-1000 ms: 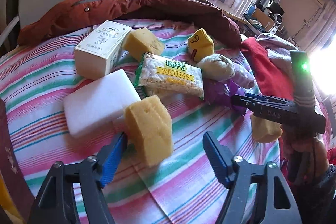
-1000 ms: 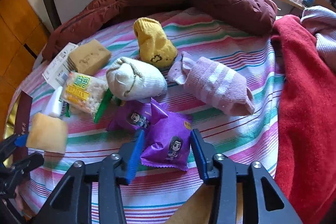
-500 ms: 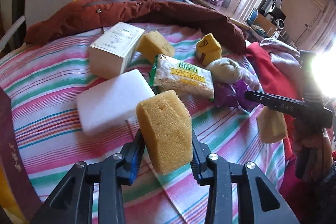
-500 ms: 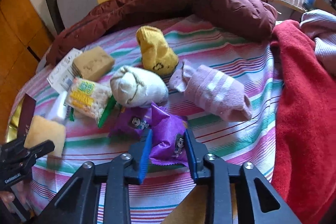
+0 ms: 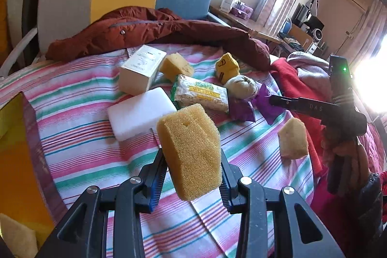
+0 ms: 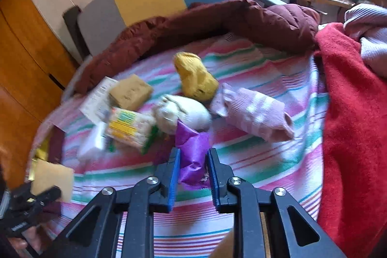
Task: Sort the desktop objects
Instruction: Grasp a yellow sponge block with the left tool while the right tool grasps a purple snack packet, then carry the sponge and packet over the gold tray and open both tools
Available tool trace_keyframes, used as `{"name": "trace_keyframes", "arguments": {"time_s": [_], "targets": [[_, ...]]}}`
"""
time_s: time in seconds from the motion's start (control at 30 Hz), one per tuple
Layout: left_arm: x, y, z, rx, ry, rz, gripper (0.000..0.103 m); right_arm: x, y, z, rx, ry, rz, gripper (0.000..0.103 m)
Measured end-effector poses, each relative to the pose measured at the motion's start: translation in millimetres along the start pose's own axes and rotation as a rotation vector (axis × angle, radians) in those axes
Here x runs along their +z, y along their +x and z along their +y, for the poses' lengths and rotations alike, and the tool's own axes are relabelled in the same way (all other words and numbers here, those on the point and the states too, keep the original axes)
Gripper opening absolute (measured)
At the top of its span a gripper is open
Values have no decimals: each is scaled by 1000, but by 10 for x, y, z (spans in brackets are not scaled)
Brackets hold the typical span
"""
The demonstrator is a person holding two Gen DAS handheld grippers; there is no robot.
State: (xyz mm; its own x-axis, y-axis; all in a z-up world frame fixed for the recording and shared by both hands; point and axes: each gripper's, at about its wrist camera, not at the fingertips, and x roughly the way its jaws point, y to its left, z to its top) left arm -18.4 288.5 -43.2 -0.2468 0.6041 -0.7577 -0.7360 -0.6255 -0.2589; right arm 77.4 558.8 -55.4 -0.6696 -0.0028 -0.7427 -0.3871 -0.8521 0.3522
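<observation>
Above striped bedding, a sponge [image 5: 191, 151] has just been clamped and lifted by the left gripper [image 5: 192, 175], a purple packet [image 6: 192, 156] by the right gripper [image 6: 192, 168], both ready for sorting.

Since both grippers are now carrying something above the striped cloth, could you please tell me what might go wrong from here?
1. The left gripper pinches only the lower part of the yellow sponge; being soft, it may tilt or slip out.
2. The right gripper squeezes a crumpled purple snack packet; the slick foil could slide free or its contents get crushed.
3. Both grippers work close together and might collide.
</observation>
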Motion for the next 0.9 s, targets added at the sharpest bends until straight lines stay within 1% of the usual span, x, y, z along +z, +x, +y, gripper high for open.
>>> {"name": "trace_keyframes", "arguments": {"time_s": [0.1, 0.23, 0.3, 0.4, 0.43, 0.5, 0.57, 0.67, 0.73, 0.8, 0.9], "targets": [[-10, -110, 53, 14, -12, -19, 39, -3, 21, 55, -14, -15, 1, 22], [-43, -186, 95, 19, -25, -28, 39, -39, 122, 44, -47, -27, 49, 22], [-72, -213, 116, 16, -32, -26, 39, -66, 203, 55, -80, -49, 84, 22], [-98, -231, 130, 17, -41, -24, 39, -75, 265, 71, -77, -54, 105, 31], [-107, -242, 136, 17, -44, -25, 39, -77, 303, 69, -99, -58, 117, 39], [-120, -257, 141, 20, -44, -25, 39, -72, 343, 77, -118, -71, 124, 48], [-128, -272, 151, 23, -46, -28, 39, -65, 374, 86, -115, -74, 129, 48], [-142, -289, 175, 27, -56, -28, 39, -62, 429, 123, -139, -105, 135, 48], [-152, -294, 179, 29, -59, -28, 39, -78, 471, 136, -145, -121, 154, 39], [-166, -313, 174, 31, -58, -30, 39, -96, 452, 162, -151, -138, 149, 38], [-179, -365, 168, 32, -52, -39, 39, -100, 343, 156, -127, -118, 122, 36]]}}
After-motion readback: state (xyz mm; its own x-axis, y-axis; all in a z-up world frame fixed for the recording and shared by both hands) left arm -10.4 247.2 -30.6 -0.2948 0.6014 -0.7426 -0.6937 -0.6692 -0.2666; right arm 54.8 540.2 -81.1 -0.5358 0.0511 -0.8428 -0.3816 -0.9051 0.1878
